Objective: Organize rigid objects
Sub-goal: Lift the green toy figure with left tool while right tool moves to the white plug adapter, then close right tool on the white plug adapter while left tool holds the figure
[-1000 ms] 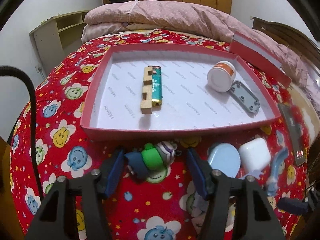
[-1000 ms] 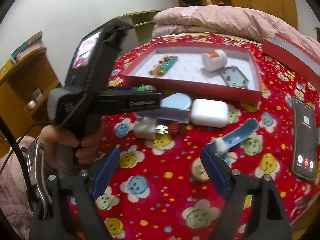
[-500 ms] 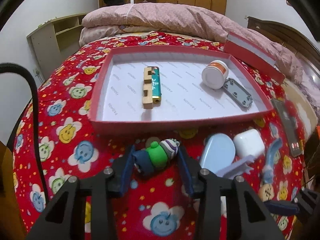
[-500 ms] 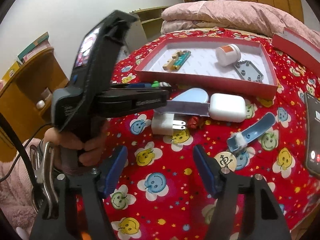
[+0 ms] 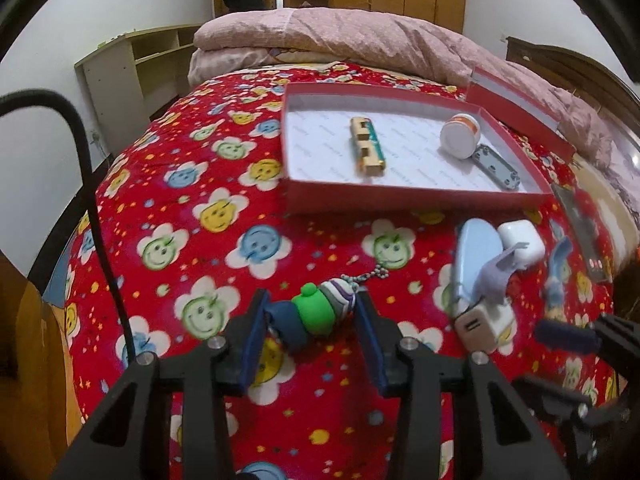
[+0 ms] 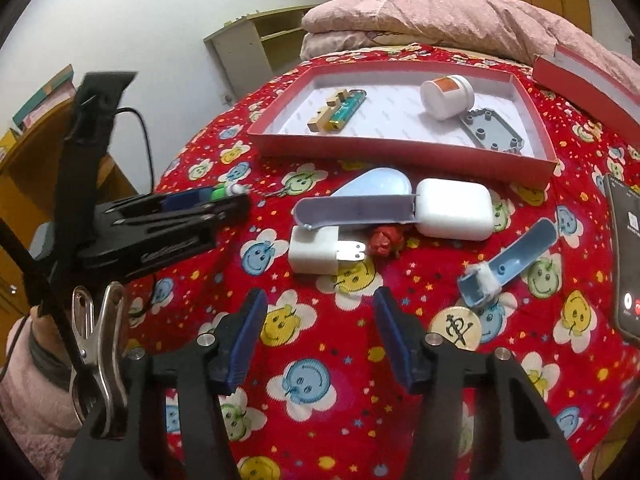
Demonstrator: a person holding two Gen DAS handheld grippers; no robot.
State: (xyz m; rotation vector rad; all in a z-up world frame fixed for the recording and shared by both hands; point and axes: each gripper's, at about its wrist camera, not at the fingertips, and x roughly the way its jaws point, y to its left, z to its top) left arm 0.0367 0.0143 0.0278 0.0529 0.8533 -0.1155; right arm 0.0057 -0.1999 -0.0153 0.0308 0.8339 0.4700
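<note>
My left gripper [image 5: 310, 316] is shut on a small figure keychain [image 5: 316, 314] with blue, green and striped parts, its bead chain [image 5: 370, 276] trailing behind. It holds it above the red bedspread, well short of the red tray [image 5: 400, 196]. The tray holds a wooden block with a teal lighter [image 5: 366, 150], a white jar [image 5: 460, 136] and a grey plate [image 5: 496, 166]. My right gripper [image 6: 320, 328] is open and empty, just in front of a white charger plug [image 6: 316, 248]. The left gripper [image 6: 216, 196] shows in the right wrist view.
On the bedspread lie a light blue oval case [image 6: 376, 184], a white earbud case [image 6: 454, 208], a lilac shoehorn-like piece [image 6: 352, 210], a small red figure [image 6: 386, 240], a blue scoop [image 6: 508, 264], a round token [image 6: 456, 326] and a phone [image 6: 628, 256]. The tray's lid [image 6: 584, 80] lies at the back right.
My left gripper has closed on the keychain figure and pulled back and left from the tray, lifting it. My right gripper has moved forward toward the charger plug.
</note>
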